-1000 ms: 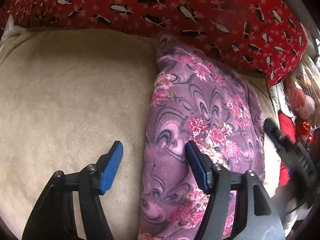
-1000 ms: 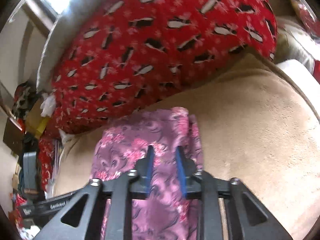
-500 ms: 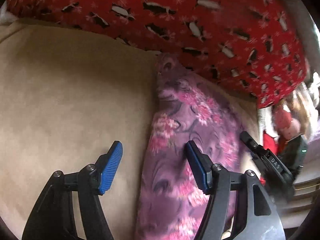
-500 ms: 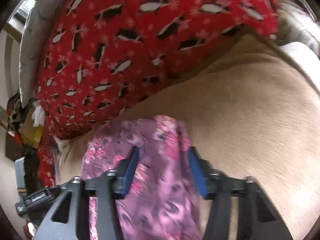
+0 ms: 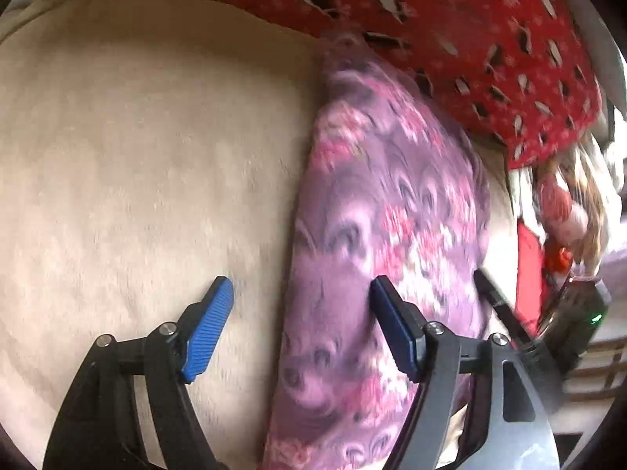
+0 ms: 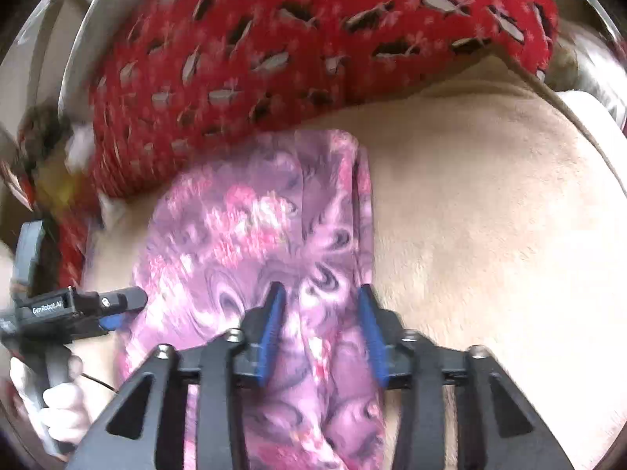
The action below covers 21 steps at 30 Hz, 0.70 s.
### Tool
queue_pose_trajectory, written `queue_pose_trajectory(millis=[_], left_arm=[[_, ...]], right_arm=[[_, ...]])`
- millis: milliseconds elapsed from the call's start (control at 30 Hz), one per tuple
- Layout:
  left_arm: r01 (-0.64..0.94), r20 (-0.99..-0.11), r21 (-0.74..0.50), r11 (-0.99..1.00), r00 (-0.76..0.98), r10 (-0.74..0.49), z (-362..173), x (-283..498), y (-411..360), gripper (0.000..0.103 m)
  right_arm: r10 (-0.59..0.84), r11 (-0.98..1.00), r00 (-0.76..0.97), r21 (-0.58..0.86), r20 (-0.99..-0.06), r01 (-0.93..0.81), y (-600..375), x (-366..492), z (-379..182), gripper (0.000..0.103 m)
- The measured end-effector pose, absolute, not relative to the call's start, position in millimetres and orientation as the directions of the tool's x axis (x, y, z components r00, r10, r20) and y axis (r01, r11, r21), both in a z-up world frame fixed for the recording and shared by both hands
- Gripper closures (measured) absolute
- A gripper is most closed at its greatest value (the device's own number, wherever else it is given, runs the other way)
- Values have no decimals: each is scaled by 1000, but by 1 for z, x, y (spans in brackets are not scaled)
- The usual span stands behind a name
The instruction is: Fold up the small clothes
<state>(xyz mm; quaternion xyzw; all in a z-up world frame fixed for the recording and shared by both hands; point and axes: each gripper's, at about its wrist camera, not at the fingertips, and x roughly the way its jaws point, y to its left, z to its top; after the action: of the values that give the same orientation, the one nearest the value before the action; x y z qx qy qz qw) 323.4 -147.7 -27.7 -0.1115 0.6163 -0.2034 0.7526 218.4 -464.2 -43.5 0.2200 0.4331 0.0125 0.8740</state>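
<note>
Home, likely a bedroom: beige plush blanket [image 5: 149, 149] as work surface, red penguin-print fleece [image 6: 298, 43] behind, doll [image 5: 564, 211] and household clutter at the edge.

Ahead of your claws you have a beige plush blanket [image 5: 137, 164] that covers the whole surface, soft and a little wavy. Beyond the claws, at its far edge, lies a red fleece blanket with penguins [image 6: 313, 47]. To the far left of your right claw there is blurred clutter [image 6: 43, 149] beside a pale wall [image 6: 35, 58]. Daylight falls in from the upper corners.
</note>
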Motion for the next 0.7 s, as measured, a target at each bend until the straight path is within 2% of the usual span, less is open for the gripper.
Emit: queue_pose_trajectory(millis=[67,100,133,167,300,333,400,433,467,500,533,567,600,633,700], left_arm=[[168,-859,-462,871,161,-487,-21,317,-139,31],[161,-841,-495,854,156,-517,-20,314,-134,31],[149,-825,-529,836,139,-547,-22,314,-130,31],[142,-816,-551,822,118,-567,-26,315,-129,31],[120,-766,-637,761,13,-643,-50,313,-143,29],[127,-761,-642,756,13,-649,-50,313,-146,21],[137,-753,-649,749,25,-657,-46,313,-155,19],[137,-759,-641,755,31,-650,-45,313,-156,20],[138,-764,-634,761,38,-644,-44,313,-157,27],[140,-773,-621,771,53,-632,-41,313,-158,37],[154,-796,-587,795,71,-601,-38,312,-159,64],[168,-806,-569,805,81,-587,-35,311,-158,75],[167,-801,-573,803,96,-591,-32,310,-155,77],[165,-796,-575,801,111,-594,-28,308,-152,78],[185,-800,-556,810,147,-582,-17,301,-152,79]], right_arm=[[214,883,653,430,-727,189,-472,203,-30,56],[229,864,672,465,-705,193,-480,197,-26,51],[250,835,694,513,-675,199,-489,188,-24,39],[267,817,696,539,-666,203,-496,184,-26,33],[419,719,655,670,-629,184,-504,182,-57,31],[450,702,642,691,-621,175,-498,188,-64,29],[468,710,651,692,-598,126,-487,194,-67,19],[473,718,658,689,-586,98,-482,195,-65,19],[484,723,653,687,-583,77,-474,199,-62,20],[477,735,646,673,-596,78,-468,203,-61,28],[458,760,637,645,-620,81,-461,207,-59,42],[412,808,629,583,-659,81,-452,211,-55,48],[400,823,634,565,-661,69,-449,210,-50,69],[408,820,643,570,-648,55,-449,207,-47,74],[412,808,666,587,-622,49,-447,200,-36,75]])
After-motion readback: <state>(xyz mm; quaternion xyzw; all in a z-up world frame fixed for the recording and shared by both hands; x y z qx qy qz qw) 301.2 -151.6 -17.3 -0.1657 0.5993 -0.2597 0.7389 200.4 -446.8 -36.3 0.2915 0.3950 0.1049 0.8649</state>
